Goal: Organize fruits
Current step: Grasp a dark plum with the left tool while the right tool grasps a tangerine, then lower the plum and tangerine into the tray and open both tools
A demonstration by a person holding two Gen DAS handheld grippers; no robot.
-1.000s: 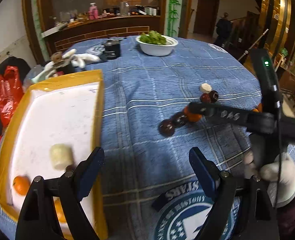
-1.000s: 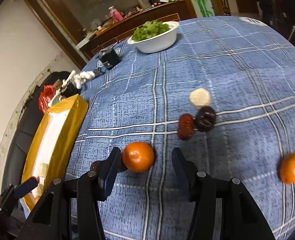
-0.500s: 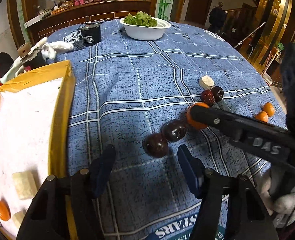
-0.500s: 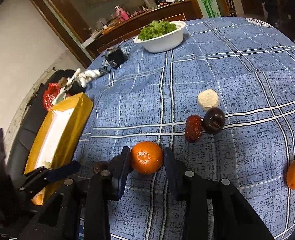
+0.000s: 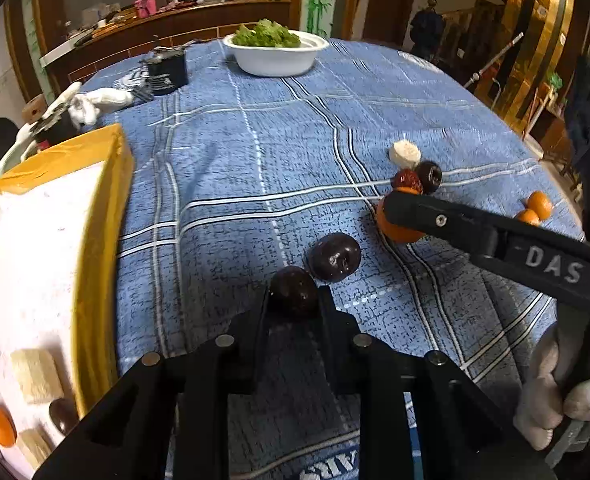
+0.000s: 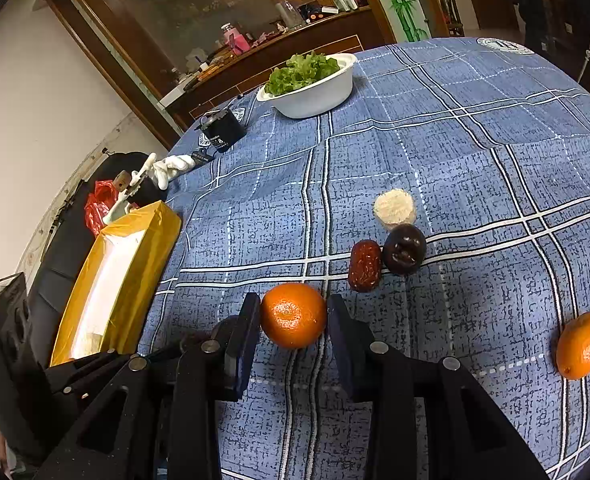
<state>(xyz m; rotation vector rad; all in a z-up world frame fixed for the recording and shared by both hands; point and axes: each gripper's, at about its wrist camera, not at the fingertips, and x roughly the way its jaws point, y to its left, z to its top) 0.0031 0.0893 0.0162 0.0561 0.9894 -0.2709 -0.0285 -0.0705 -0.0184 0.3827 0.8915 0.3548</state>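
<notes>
A round table under a blue plaid cloth (image 6: 475,152) carries everything. At its far side stands a white bowl (image 6: 315,94) of greens, with a black box (image 6: 221,132) and a white glove (image 6: 173,166) near it to the left. A yellow tray (image 5: 121,168) sits along the left edge. Mid-table lie a pale slice (image 6: 394,207), a red date (image 6: 364,265) and a dark plum (image 6: 404,248), close together. Nearer are an orange (image 6: 293,315), two more plums (image 5: 335,257) (image 5: 293,290) touching, and two small oranges (image 5: 540,204) far right.

Woven blue cloth (image 6: 475,128) seen matt, plum (image 5: 335,257) skin glossy, tangerine (image 6: 293,315) peel dimpled, black gripper fingers (image 6: 242,344) matt plastic.
</notes>
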